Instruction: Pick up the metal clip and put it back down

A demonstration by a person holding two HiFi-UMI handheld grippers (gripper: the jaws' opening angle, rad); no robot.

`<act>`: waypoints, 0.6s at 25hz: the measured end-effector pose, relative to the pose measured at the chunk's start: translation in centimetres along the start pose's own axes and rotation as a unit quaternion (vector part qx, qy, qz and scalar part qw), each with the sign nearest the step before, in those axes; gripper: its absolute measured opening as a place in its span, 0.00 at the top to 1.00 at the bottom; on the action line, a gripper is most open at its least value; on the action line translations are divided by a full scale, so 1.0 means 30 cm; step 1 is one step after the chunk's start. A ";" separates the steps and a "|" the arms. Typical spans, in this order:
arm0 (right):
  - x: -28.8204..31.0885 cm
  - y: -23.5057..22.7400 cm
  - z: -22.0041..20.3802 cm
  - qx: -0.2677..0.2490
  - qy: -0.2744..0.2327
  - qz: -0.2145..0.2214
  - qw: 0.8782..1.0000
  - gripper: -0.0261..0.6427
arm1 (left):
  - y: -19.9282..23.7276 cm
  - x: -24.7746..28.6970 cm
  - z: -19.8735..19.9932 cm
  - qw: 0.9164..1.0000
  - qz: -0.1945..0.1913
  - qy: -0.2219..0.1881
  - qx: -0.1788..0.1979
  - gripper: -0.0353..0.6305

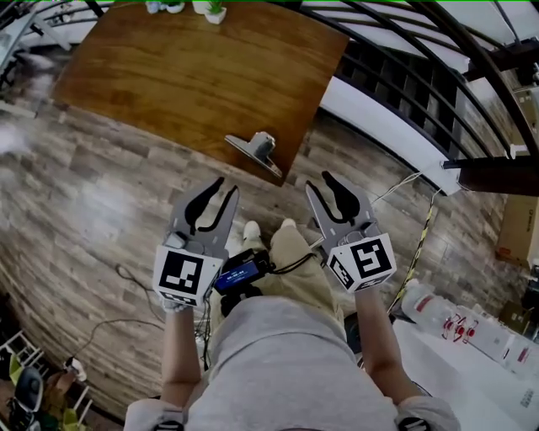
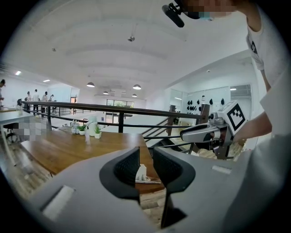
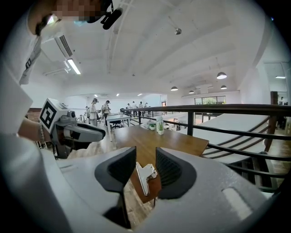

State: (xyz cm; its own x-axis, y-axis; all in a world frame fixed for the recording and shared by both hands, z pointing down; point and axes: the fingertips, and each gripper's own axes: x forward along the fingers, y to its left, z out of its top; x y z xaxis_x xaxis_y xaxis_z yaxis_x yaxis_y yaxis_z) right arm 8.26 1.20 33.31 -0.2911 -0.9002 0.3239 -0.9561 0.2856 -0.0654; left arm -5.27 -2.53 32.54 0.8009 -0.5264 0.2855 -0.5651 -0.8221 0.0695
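The metal clip [image 1: 255,150] lies at the near corner of the wooden table [image 1: 185,67], its silver handles sticking up. Both grippers hover short of that corner, above the floor. My left gripper [image 1: 221,187] is open with nothing between its jaws. My right gripper [image 1: 324,181] is likewise open and empty. In the left gripper view the clip [image 2: 143,175] shows through the gap of the left gripper [image 2: 146,152], some way ahead. The right gripper view shows the clip [image 3: 145,176] beyond the right gripper [image 3: 145,154], not touching it.
Small potted plants [image 1: 215,10] stand at the table's far end. A black railing [image 1: 404,76] runs along the right. Cables lie on the wood-plank floor [image 1: 84,210]. Plastic bottles [image 1: 459,324] and a cardboard box [image 1: 518,227] sit at the right. People stand far off.
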 end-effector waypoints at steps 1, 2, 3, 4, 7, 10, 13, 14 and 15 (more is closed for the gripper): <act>0.006 -0.003 -0.001 0.001 0.002 0.004 1.000 0.77 | 0.000 0.003 0.008 1.000 0.002 -0.002 -0.001 0.81; 0.012 -0.007 -0.002 0.002 0.004 0.008 1.000 0.77 | 0.001 0.005 0.015 1.000 0.004 -0.003 -0.002 0.81; 0.018 -0.011 -0.003 0.003 0.006 0.012 1.000 0.77 | 0.003 0.008 0.017 1.000 0.007 -0.003 -0.004 0.81; 0.025 -0.014 -0.003 0.003 0.009 0.018 1.000 0.77 | 0.007 0.010 0.015 1.000 0.012 -0.002 -0.006 0.81; 0.054 -0.023 -0.010 0.000 0.018 0.037 0.999 0.77 | 0.019 0.023 0.016 1.000 0.027 -0.002 -0.016 0.81; 0.093 -0.035 -0.017 -0.005 0.027 0.057 0.998 0.77 | 0.035 0.041 0.018 0.999 0.042 -0.003 -0.023 0.81; 0.133 -0.041 -0.028 -0.009 0.037 0.078 0.996 0.77 | 0.050 0.052 0.010 0.998 0.058 -0.002 -0.033 0.81; 0.147 -0.043 -0.032 -0.010 0.041 0.085 0.996 0.77 | 0.056 0.055 0.005 0.997 0.063 0.000 -0.036 0.81; 0.162 -0.046 -0.037 -0.011 0.044 0.090 0.995 0.77 | 0.063 0.058 -0.001 0.997 0.068 0.002 -0.039 0.81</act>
State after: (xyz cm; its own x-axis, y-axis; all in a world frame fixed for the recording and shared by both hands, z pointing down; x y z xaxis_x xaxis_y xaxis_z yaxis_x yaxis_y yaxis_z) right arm 8.21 -3.20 36.01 -0.4530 -0.8017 0.3900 -0.8873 0.4479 -0.1100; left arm -4.94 -4.99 33.19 0.7157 -0.6303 0.3010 -0.6816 -0.7243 0.1038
